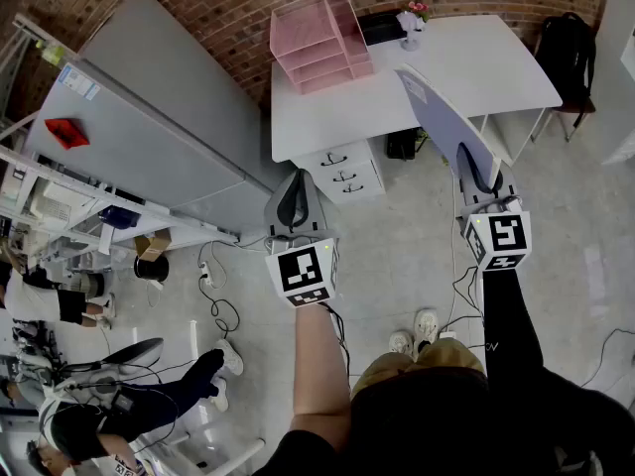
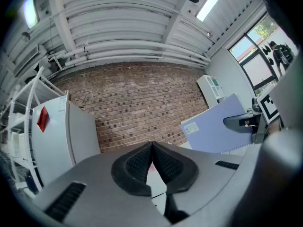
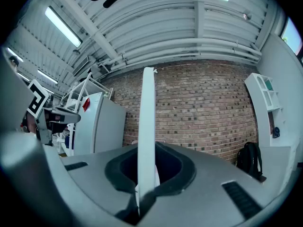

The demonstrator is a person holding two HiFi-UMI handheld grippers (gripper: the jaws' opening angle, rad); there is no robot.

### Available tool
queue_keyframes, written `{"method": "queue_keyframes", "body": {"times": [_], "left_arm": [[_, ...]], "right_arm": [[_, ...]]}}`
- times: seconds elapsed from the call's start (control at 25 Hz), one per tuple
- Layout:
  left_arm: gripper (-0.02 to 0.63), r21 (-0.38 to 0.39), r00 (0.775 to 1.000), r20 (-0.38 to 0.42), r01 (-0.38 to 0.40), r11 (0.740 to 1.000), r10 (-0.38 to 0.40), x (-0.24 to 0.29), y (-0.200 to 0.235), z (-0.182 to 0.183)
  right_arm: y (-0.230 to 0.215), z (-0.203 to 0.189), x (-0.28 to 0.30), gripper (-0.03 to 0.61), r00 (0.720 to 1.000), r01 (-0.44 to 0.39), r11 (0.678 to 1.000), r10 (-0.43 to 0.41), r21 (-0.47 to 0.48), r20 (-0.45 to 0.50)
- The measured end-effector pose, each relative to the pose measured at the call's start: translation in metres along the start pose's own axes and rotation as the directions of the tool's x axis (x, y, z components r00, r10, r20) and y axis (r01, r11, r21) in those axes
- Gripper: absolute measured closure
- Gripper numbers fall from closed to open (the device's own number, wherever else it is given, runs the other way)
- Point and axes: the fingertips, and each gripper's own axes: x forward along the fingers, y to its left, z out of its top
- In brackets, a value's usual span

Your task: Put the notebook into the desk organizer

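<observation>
My right gripper (image 1: 480,178) is shut on the lower edge of a pale lilac spiral notebook (image 1: 444,119), held upright and edge-on in the air above the floor, in front of the white desk (image 1: 476,67). In the right gripper view the notebook (image 3: 147,126) rises as a thin white strip from between the jaws of the right gripper (image 3: 146,174). The pink desk organizer (image 1: 320,41) with stacked trays stands at the desk's back left corner. My left gripper (image 1: 293,201) hangs over the floor left of the desk; its pads meet with nothing between them in the left gripper view (image 2: 152,162), where the notebook (image 2: 222,126) shows at the right.
A grey cabinet (image 1: 149,127) stands left of the desk, with a white drawer unit (image 1: 342,172) under the desk's left end. A small flower vase (image 1: 411,20) sits beside the organizer. A black backpack (image 1: 566,53) rests at the far right. Cables lie on the floor; a person (image 1: 129,395) sits at lower left.
</observation>
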Motion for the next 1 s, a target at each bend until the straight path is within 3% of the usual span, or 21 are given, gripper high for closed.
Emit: {"method": "queue_keyframes", "body": {"times": [0.4,0.56,1.0], "left_arm": [[0.598,-0.027,0.999,0.038,0.030,0.999,-0.029,-0.051,0.017,0.012],[0.598,-0.033,0.998,0.050,0.040,0.999,-0.038,-0.072,0.030,0.011],[0.598,-0.049,0.996,0.070,0.060,0.997,-0.057,-0.094,0.056,0.009]], "right_arm": [[0.042,0.031,-0.034,0.532,1.000,0.021,1.000,-0.021,-0.020,0.009],[0.057,0.035,-0.049,0.532,0.999,0.048,0.999,-0.048,0.017,0.011],[0.082,0.050,-0.071,0.532,0.997,0.074,0.997,-0.074,0.009,0.035]]}}
